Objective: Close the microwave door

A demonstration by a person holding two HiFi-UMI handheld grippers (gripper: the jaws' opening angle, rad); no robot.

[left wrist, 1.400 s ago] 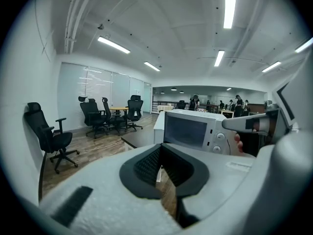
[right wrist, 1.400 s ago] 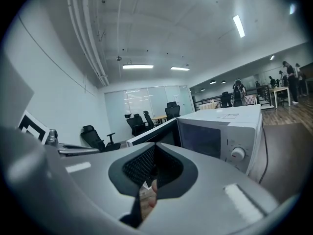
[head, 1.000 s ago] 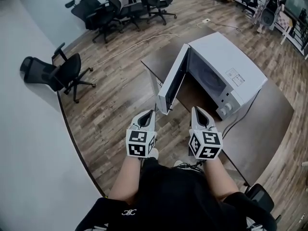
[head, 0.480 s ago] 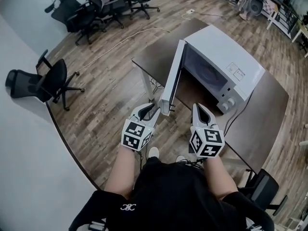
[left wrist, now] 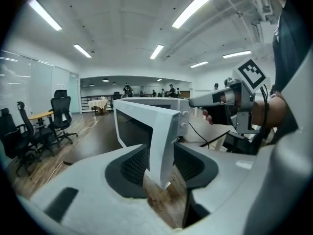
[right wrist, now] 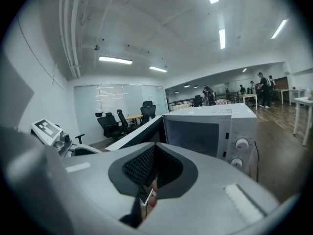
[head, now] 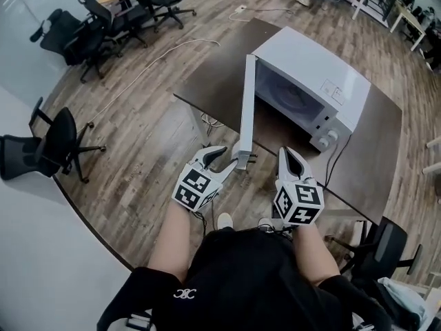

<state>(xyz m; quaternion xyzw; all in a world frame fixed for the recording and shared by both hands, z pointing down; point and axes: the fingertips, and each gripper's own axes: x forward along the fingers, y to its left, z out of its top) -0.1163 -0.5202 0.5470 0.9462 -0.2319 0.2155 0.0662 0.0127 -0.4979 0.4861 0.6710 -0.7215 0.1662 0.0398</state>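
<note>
Two grippers at work, noted left to right.

The left gripper (head: 224,161) is at the free edge of the microwave door (head: 246,105). Its jaws are apart and straddle that edge, one pad to each face, which is plain in the left gripper view. Likely reason: bracketing the edge lets a sideways sweep carry the door with no squeeze needed. Whether a pad already touches, cannot tell.

The door stands wide open, hinged at the far-left corner of the microwave (head: 313,74) and swung out toward the person, with the cavity exposed. The microwave sits on the table (head: 207,81) with its front facing near-left, so the door has to swing rightward to shut. Judged: closing not yet begun.

The right gripper (head: 289,158) hangs just right of the door, near the table's near edge, with its jaws together on nothing. It is probably parked there, clear of the grip point, and idle.

Counts, left to right:
- office chair (head: 52,143): one alone at left. A far-left cluster holds at least three, though overlap hides the exact number. One more sits near right.
- white cable (head: 158,57): one, on the floor (head: 151,136).
- Table: one.
- Microwave: one, with one door.
- knobs (head: 335,135): two.
- black cord (head: 337,167): one, trailing near.
- Grippers: two.
</note>
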